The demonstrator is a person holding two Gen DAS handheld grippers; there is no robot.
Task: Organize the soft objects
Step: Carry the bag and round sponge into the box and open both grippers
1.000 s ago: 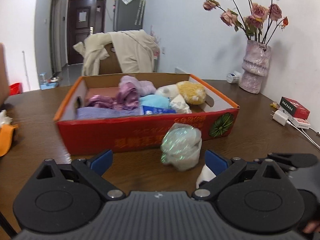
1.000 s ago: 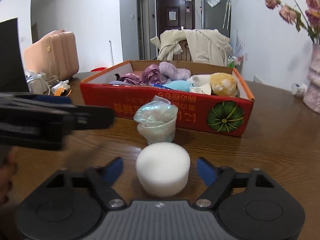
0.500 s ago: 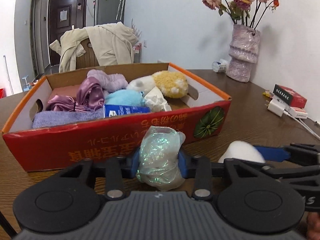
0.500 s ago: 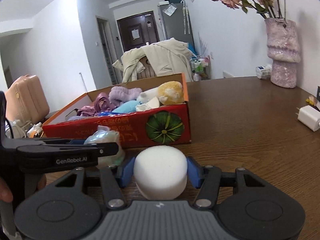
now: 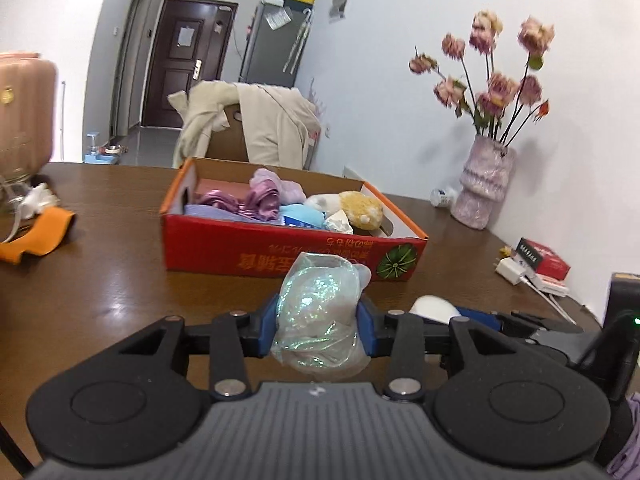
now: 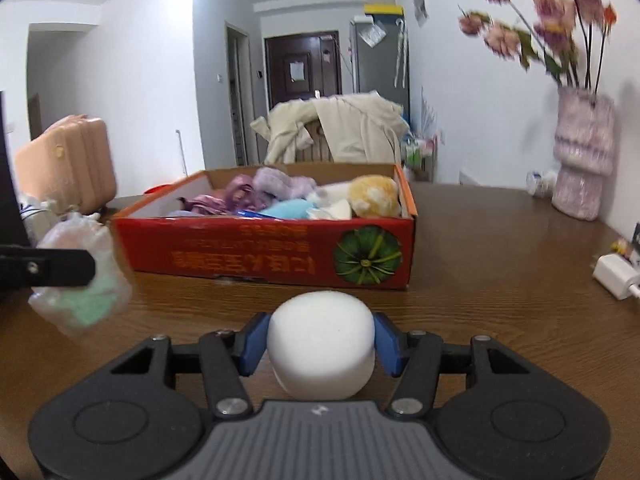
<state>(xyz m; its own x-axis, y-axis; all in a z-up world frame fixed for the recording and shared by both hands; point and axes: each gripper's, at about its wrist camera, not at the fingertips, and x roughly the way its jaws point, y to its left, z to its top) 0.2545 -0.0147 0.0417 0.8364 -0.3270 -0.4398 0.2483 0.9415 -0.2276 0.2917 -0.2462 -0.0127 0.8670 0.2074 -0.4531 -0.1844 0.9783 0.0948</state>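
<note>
Left gripper [image 5: 318,330] clenches a shiny bag [image 5: 320,312]; right gripper [image 6: 321,342] grasps a white sponge [image 6: 321,346]. Only the left view shows a red pack [image 5: 542,258].

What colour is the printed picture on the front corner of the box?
Green, a pumpkin on the red box; clearest in the right wrist view.

Glossy brown wood table [image 5: 120,280]; matt red cardboard box [image 5: 280,256]; iridescent crinkled plastic bag [image 5: 320,312] — smooth, matt white foam puck [image 6: 322,344].
</note>
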